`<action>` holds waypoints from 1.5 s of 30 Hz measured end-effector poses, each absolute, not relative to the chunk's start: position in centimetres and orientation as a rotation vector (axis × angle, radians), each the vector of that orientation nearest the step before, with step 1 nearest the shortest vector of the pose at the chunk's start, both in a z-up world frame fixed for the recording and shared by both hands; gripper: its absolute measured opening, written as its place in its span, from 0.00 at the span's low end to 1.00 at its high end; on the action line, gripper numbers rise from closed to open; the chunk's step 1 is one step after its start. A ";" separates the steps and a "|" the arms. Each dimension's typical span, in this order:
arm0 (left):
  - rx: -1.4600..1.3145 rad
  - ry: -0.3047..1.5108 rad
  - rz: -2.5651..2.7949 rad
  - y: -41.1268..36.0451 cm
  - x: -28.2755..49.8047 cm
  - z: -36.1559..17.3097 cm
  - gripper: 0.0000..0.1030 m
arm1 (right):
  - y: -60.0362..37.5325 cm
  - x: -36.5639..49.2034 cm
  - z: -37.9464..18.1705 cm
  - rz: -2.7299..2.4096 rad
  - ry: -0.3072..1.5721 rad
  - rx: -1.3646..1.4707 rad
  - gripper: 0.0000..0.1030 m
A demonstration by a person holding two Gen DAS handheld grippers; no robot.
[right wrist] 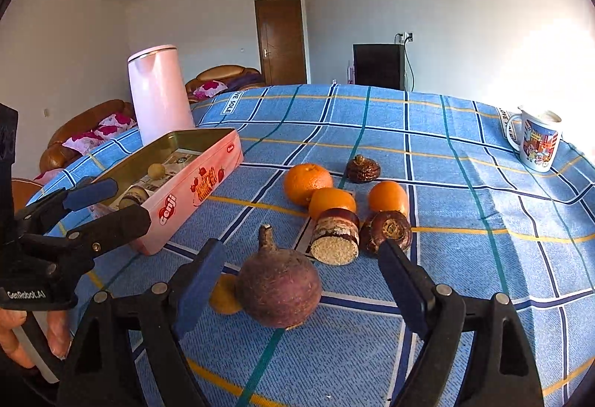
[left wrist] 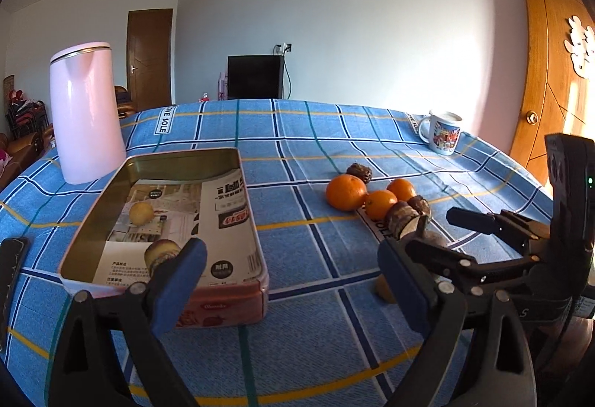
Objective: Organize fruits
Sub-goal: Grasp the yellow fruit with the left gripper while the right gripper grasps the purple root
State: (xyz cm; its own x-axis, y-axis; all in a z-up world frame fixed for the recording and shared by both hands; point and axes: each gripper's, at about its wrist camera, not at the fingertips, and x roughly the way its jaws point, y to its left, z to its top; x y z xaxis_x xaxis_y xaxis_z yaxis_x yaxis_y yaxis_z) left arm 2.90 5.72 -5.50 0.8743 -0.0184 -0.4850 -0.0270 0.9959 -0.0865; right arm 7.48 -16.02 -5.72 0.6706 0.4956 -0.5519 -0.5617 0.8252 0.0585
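A pink tin (left wrist: pixel 223 310) (right wrist: pixel 193 195) lined with printed paper holds a small yellow fruit (left wrist: pixel 141 213) and a cut brown root piece (left wrist: pixel 161 252). Three oranges (left wrist: pixel 346 192) (right wrist: pixel 308 182) lie mid-table with brown root pieces (left wrist: pixel 403 217) (right wrist: pixel 334 236). A large purple round root (right wrist: pixel 279 286) sits between my right gripper's open fingers, a small yellow fruit (right wrist: pixel 223 295) beside it. My left gripper (left wrist: pixel 290 280) is open and empty just right of the tin's near end. My right gripper (right wrist: pixel 301 276) is open around the purple root.
A pink kettle (left wrist: pixel 85 117) (right wrist: pixel 160 90) stands behind the tin. A printed mug (left wrist: pixel 442 137) (right wrist: pixel 539 143) stands at the far right. The blue checked cloth (left wrist: pixel 297 146) covers the table. The right gripper body (left wrist: pixel 520 250) shows at the left view's right side.
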 end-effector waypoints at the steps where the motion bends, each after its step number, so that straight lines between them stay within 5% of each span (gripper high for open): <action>1: -0.089 0.508 0.004 5.5 2.9 -5.6 0.93 | -15.9 7.7 -6.0 0.594 0.606 -0.125 0.83; 4: -0.088 0.511 -0.009 5.1 2.9 -5.9 0.93 | -15.7 8.7 -6.8 0.615 0.690 -0.111 0.80; 8: -0.079 0.519 -0.024 4.3 3.0 -6.0 0.93 | -15.8 8.8 -7.2 0.706 0.718 -0.063 0.51; 25: 0.046 0.596 -0.091 -1.1 4.7 -7.3 0.93 | -22.5 8.2 -5.9 0.517 0.517 0.015 0.50; 31: 0.020 0.665 -0.138 -1.4 5.8 -8.1 0.75 | -22.5 8.9 -6.2 0.551 0.556 0.030 0.50; 38: -0.022 0.742 -0.197 -1.2 6.8 -9.0 0.36 | -22.3 8.7 -6.4 0.554 0.552 0.013 0.50; 45: -0.035 0.715 -0.208 -1.1 6.2 -8.9 0.29 | -22.5 8.6 -6.3 0.567 0.542 0.026 0.50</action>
State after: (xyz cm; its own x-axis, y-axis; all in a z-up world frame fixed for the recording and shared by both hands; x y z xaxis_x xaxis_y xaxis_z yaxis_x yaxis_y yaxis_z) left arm 6.23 -1.13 -8.93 0.7355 -0.2013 -0.6469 0.1772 0.9788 -0.1032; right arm 8.58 -22.50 -6.30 0.7078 0.5174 -0.4809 -0.5042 0.8469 0.1691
